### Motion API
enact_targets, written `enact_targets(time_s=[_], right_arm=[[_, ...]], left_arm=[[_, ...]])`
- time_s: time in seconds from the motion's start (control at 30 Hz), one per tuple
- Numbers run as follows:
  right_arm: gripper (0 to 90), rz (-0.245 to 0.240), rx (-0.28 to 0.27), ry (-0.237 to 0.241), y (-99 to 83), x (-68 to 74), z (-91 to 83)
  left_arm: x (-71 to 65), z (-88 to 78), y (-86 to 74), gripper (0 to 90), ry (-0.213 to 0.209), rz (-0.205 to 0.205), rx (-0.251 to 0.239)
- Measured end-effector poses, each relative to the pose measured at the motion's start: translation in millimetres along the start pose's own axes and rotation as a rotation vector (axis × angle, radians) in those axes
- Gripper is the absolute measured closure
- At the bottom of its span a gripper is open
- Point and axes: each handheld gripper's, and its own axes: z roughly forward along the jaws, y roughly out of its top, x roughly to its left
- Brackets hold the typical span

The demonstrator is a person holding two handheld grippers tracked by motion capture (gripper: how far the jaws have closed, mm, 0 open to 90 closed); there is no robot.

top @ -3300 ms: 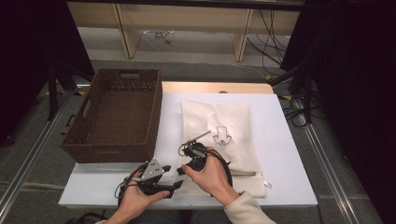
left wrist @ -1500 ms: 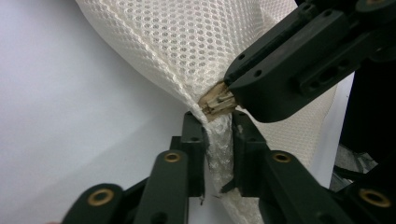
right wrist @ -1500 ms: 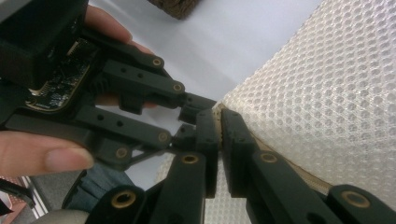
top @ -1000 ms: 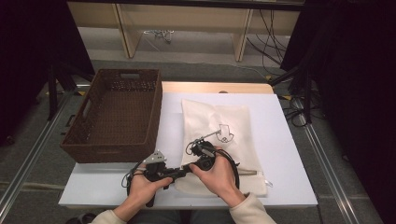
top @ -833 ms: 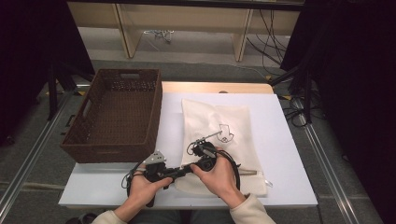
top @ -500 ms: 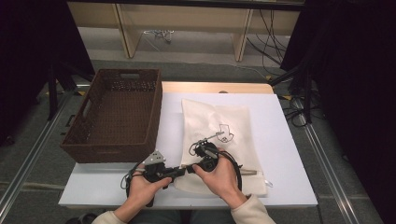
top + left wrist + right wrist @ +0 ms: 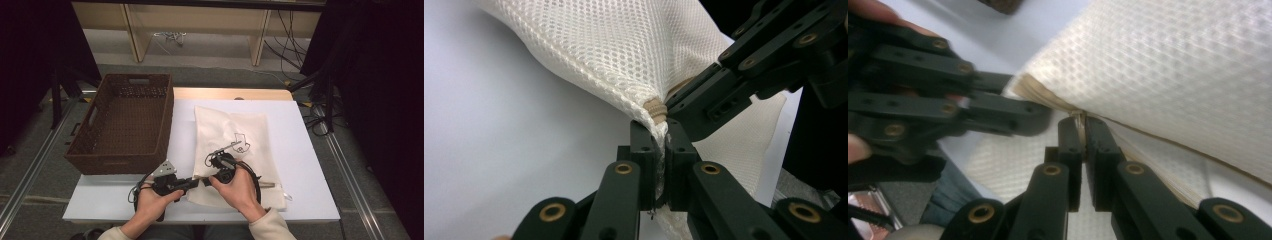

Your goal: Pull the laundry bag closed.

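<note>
Desk [image 7: 310,165]: white top, with the brown wicker basket [image 7: 125,120] sitting at its left edge, open side up.

Right of the basket and apart from it lies the white mesh bag [image 7: 240,145], flat on the desk, printed logo up, long axis running away from us. Its near-left corner is where we work; a cord end trails off its near-right corner.

Left claw [image 7: 192,183]: closed on the mesh bag's edge. In the left gripper view the fabric is pinched between the pads [image 7: 644,150], just below a small tan cord stopper [image 7: 655,107] that sits at the seam.

Right claw [image 7: 1079,131]: also closed on the bag, clamped on the hem right beside the left one. In the left gripper view its jaws come in from the right, touching the same corner.

Our read: both claws have the same corner, so the step is to part the two layers or open the mouth of the bag.

To do it well:
- check that each claw holds one layer only; if both pinch both layers, pulling opens nothing
- pull apart slowly, along the hem, not upward, since mesh snags and slides out of flat pads
- keep the stopper clear of the pads so the grip stays on fabric
- keep the bag's far end resting on the desk so it doesn't drag toward the basket.
</note>
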Motion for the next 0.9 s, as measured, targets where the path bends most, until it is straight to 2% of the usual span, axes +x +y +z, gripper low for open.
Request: enact_targets(time_s=[0.03, 0.13, 0.17, 0.4, 0.43, 0.57, 0.63, 0.67, 0.7, 0.73, 0.8, 0.87, 0.9], right_arm=[[87.7, 0.008, 0.005, -0.003, -0.2, 0.1, -0.5], [87.7, -0.009, -0.007, -0.011, -0.6, 0.1, -1.7], [87.7, -0.005, -0.009, 0.0, -0.3, -0.2, -2.0], [87.7, -0.001, -0.011, -0.012, -0.6, 1.0, -2.1], [87.7, 0.001, -0.011, -0.002, -0.6, 0.2, -2.4], [87.7, 0.016, -0.007, -0.022, -1.1, -1.5, -2.2], [87.7, 0.001, -0.01, -0.022, -1.0, -1.3, -3.4], [87.7, 0.045, -0.006, -0.033, -1.6, 2.0, -3.7], [87.7, 0.027, -0.006, -0.035, -1.3, 0.7, -3.7], [87.7, 0.007, -0.009, -0.03, -1.1, 0.5, -3.7], [87.7, 0.013, -0.006, -0.034, -1.3, 0.4, -3.9], [87.7, 0.019, -0.004, -0.037, -1.7, 0.6, -4.2], [87.7, 0.028, -0.004, -0.039, -2.1, 0.4, -4.0]], left_arm=[[0.0, 0.1, 0.1, 85.6, -0.002, 0.001, -0.002], [0.3, -0.5, 0.7, 85.6, 0.002, 0.009, 0.0], [0.4, -0.6, 0.8, 85.6, 0.003, 0.008, 0.0], [0.6, -1.4, 0.8, 85.5, 0.011, 0.011, -0.003], [0.6, -1.3, 0.9, 85.5, 0.008, 0.01, -0.004], [0.2, -1.2, 1.6, 85.5, 0.012, 0.004, -0.009], [0.1, -1.6, 1.5, 85.5, 0.019, 0.015, -0.007], [0.0, -1.7, 1.6, 85.5, 0.023, 0.011, -0.008], [0.0, -1.5, 1.4, 85.5, 0.018, 0.001, -0.011], [0.3, -1.4, 1.4, 85.5, 0.011, 0.01, -0.01], [-0.9, -1.8, 0.7, 85.5, 0.028, 0.002, -0.01], [-1.2, -1.4, 0.5, 85.5, 0.026, 0.012, -0.015], [-2.2, -1.1, 0.1, 85.5, 0.032, 0.001, -0.022]])
